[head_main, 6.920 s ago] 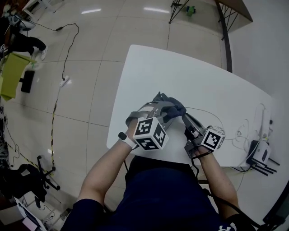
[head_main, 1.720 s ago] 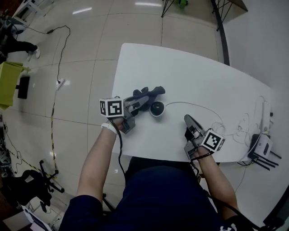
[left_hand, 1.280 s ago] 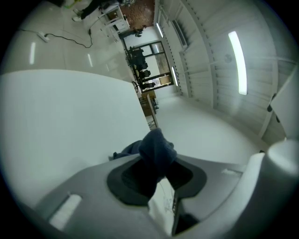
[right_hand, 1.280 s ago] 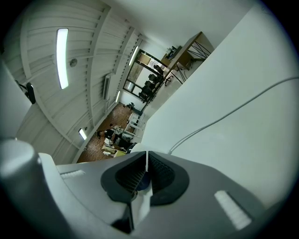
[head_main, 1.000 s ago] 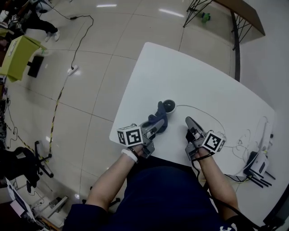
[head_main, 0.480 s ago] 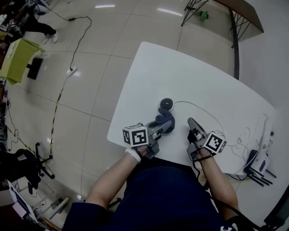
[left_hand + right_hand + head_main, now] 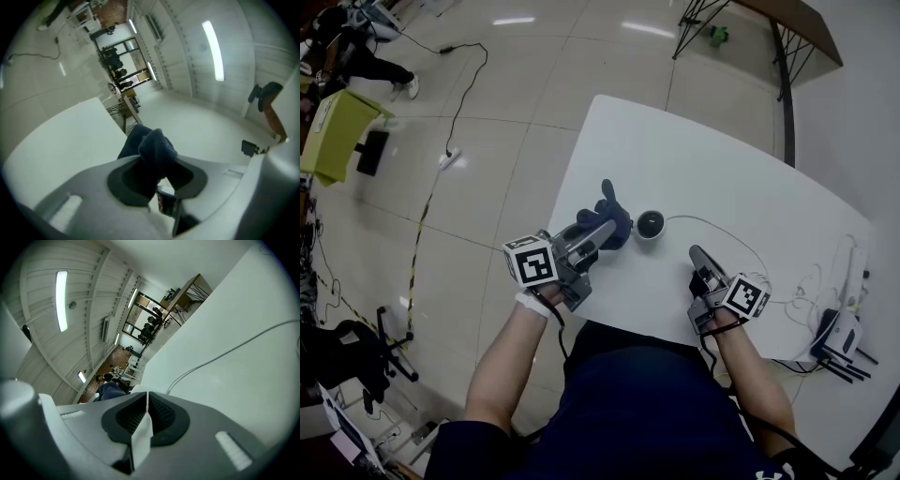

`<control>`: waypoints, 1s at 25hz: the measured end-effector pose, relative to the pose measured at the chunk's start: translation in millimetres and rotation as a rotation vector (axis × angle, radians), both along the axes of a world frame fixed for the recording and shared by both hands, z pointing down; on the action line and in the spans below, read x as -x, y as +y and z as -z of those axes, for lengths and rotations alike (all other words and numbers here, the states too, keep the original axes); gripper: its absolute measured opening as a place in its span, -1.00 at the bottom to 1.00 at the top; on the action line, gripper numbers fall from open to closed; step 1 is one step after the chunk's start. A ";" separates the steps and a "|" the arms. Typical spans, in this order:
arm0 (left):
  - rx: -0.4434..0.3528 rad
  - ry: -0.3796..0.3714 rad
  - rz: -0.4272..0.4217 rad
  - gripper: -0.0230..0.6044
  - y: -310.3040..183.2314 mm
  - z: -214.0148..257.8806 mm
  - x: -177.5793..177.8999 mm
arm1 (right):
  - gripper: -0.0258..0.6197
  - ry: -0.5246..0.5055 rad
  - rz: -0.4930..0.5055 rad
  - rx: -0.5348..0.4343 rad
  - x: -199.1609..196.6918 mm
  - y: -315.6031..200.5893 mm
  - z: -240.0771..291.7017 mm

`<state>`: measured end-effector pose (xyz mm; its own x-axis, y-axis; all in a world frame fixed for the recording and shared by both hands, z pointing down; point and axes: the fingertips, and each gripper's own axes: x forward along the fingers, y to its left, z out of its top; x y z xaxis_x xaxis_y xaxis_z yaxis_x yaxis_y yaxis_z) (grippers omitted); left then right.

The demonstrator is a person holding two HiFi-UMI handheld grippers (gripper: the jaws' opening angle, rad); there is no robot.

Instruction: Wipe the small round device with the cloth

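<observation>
Device: the small round device sits on the white surface, towards the person's side, with a thin cable trailing off to its right.
Cloth: a dark blue cloth, bunched into a wad, pokes out past the tips of the left gripper, just to the left of the device.
Left fingers: clamped on the cloth, with the wad filling the gap between them in the left gripper view.
Right fingers: the right gripper has them pressed together with nothing between. It sits near the front edge of the surface, to the right of the device and apart from it.
Step in hand: probably bringing the cloth across for a pass over the device.
Doing it well: lead with the loose wad, not the hard finger tips. Press lightly, since the device looks light and nothing is holding it. Sweep along the cable's line rather than across it, so the cable does not drag. The free right gripper could steady the device.
Hard to make out: the head view does not show whether the cloth touches the device or hangs clear of the surface. The left gripper view does not show the device at all. The device's top is too small to read.
</observation>
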<state>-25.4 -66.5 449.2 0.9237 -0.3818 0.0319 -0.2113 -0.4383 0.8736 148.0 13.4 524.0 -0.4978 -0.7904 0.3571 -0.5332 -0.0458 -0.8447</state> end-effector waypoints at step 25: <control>-0.012 -0.203 -0.643 -0.61 -49.4 -90.4 -97.8 | -0.85 0.005 -0.269 0.037 -35.5 41.1 -8.6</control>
